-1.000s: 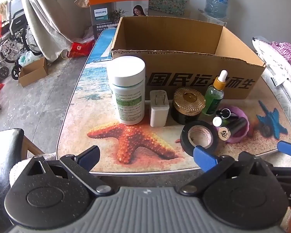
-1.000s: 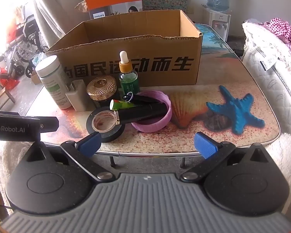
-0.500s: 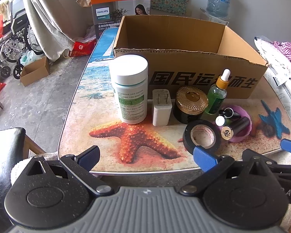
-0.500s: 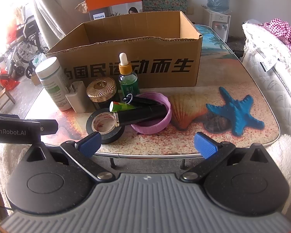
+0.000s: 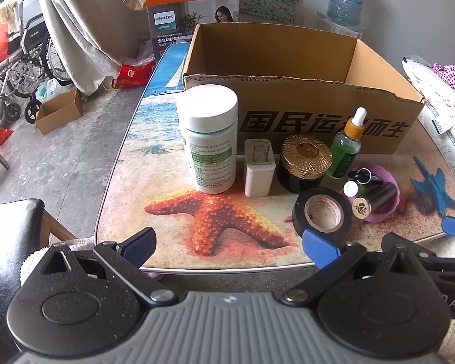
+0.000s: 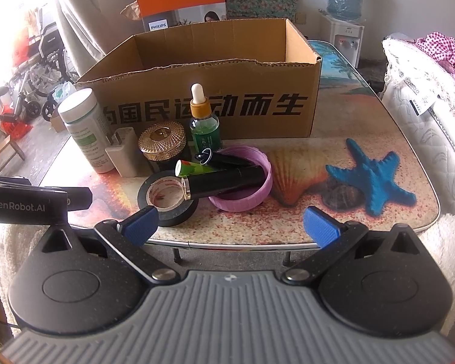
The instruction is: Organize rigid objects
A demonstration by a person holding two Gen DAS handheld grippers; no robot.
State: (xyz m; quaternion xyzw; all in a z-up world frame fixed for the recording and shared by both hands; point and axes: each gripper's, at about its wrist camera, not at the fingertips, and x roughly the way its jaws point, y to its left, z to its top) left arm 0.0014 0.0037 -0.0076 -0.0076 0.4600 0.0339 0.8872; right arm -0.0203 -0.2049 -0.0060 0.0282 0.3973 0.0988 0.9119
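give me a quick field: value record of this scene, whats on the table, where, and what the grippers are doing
surface: table with a beach print
container: open cardboard box at the back, nothing visible inside
row in front of box, left to right: white pill bottle, white charger plug, gold-lidded black jar, green dropper bottle
nearer edge: black tape roll, purple lid holding three small tubes
left gripper: jaws open, empty, short of the table
right gripper: jaws open, empty

one box (image 5: pixel 288 75), two bottles (image 5: pixel 210 139), three tubes (image 6: pixel 224 180)
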